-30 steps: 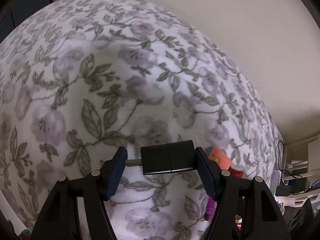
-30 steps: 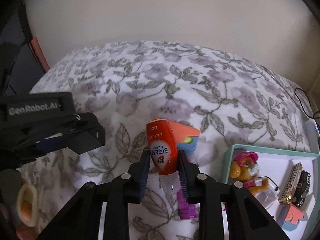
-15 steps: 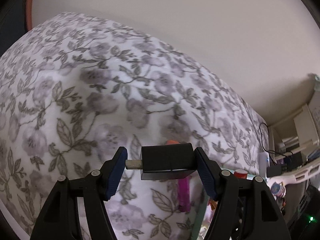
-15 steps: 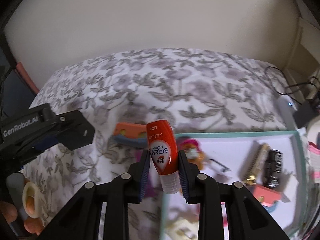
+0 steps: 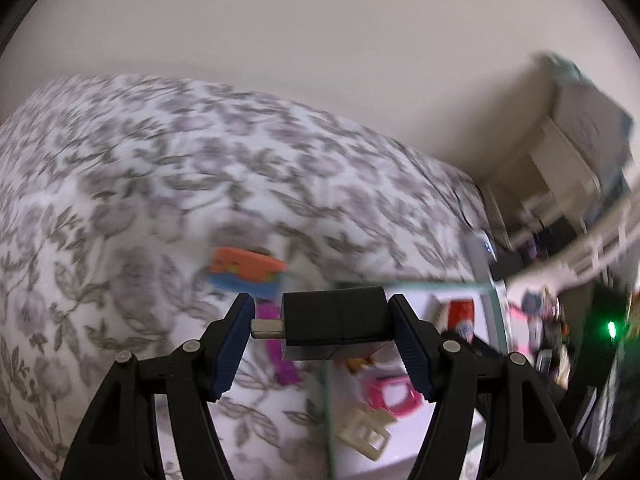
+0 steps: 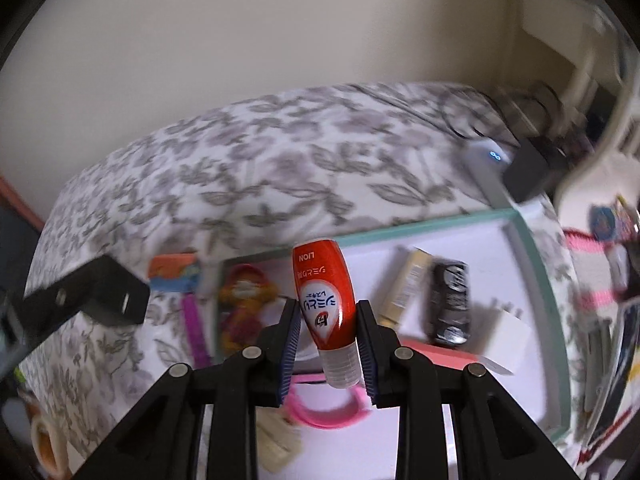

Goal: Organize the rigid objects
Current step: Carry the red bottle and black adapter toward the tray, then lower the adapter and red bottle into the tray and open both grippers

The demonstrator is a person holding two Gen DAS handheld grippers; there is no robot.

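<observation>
Red and glossy, a small bottle (image 6: 325, 312) with a clear cap sits pinched in the right tool (image 6: 327, 346) above the white tray (image 6: 532, 240). Left tool (image 5: 322, 334) grips a black plug adapter (image 5: 335, 328) over the flowered bed (image 5: 160, 184).

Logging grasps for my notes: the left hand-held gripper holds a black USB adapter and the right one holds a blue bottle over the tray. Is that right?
Not quite. The bottle in the right hand-held gripper is red, not blue, as the right wrist view shows. The rest stands: the left hand-held gripper holds the black USB adapter, and the bottle is over the tray.
</observation>
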